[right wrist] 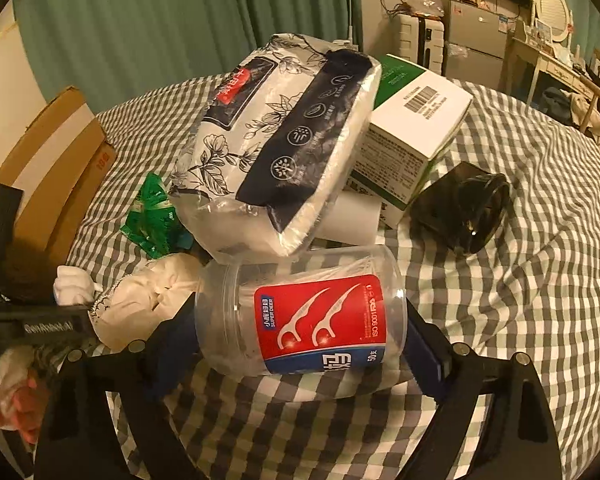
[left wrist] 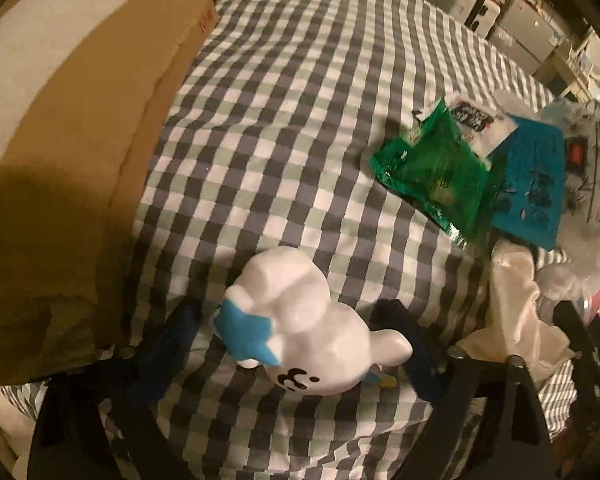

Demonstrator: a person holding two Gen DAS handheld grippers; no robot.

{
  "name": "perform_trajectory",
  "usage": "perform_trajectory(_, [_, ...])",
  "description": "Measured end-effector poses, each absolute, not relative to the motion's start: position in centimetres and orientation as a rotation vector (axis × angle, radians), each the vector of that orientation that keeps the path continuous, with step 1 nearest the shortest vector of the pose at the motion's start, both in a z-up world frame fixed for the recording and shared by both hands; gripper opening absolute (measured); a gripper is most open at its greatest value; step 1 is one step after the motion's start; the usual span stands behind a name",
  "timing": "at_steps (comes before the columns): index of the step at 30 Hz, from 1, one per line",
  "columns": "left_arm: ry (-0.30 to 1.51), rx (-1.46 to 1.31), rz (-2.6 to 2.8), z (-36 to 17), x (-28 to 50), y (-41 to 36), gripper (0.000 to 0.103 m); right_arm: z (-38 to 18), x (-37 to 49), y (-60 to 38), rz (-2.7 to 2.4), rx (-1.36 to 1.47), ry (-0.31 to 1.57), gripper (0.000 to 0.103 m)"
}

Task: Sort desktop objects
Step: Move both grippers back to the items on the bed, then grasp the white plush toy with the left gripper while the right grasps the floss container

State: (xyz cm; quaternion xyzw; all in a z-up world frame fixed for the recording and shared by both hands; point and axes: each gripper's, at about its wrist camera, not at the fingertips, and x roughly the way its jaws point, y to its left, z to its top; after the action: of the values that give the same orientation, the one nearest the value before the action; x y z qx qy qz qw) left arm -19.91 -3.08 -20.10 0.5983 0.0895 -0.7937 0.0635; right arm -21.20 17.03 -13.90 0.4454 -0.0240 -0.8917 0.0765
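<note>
Two spread grippers straddle their targets on the checked bed cover: the left gripper (left wrist: 288, 344) brackets a white figurine (left wrist: 304, 320) lying tilted beside a cardboard box (left wrist: 80, 152); the right gripper (right wrist: 296, 340) flanks a floss-pick jar (right wrist: 300, 316) lying on its side, long axis crosswise, neither visibly pinched.

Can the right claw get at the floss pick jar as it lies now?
Probably yes. The floss pick jar lies on its side between the open right claw fingers, nothing covering it; the tissue pack sits behind it.
</note>
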Motion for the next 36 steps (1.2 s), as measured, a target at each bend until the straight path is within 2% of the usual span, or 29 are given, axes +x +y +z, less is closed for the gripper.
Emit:
perform_trajectory(2, [0.297,1.796,-2.410,-19.7,-19.6,-3.4,0.081,-13.9,-20.8,17.1,-2.677,1.344,-0.075,0.090])
perform_trajectory(9, [0.388,1.668,-2.555,-17.2,-17.7,-3.9,0.081,-12.5,-18.0,18.1,-2.702,1.337,-0.123,0.090])
perform_trajectory(16, [0.199,1.413,-2.882,-11.7,-14.4,-1.8,0.081,-9.0,-13.8,19.1,-2.757,1.277,-0.180,0.090])
perform_trajectory(20, [0.130,1.359,-2.974,-10.0,-11.7,-0.8,0.081,-6.8,-10.9,19.4,-2.738,1.219,-0.313,0.090])
perform_trajectory(26, [0.022,1.232,-3.067,-5.0,-10.0,-0.9,0.080,-1.7,-7.6,16.6,-2.748,1.081,-0.310,0.090])
perform_trajectory(29, [0.071,1.121,-3.099,-1.4,-10.1,-3.8,0.080,2.0,-6.9,14.1,-2.714,0.976,-0.299,0.090])
perform_trajectory(33, [-0.082,1.048,-3.087,2.7,-11.9,-8.3,0.080,7.1,-7.4,8.8,-2.665,0.860,-0.175,0.090])
perform_trajectory(36, [-0.101,1.036,-3.008,4.4,-13.8,-12.3,0.080,9.5,-9.1,4.9,-2.592,0.817,-0.158,0.090])
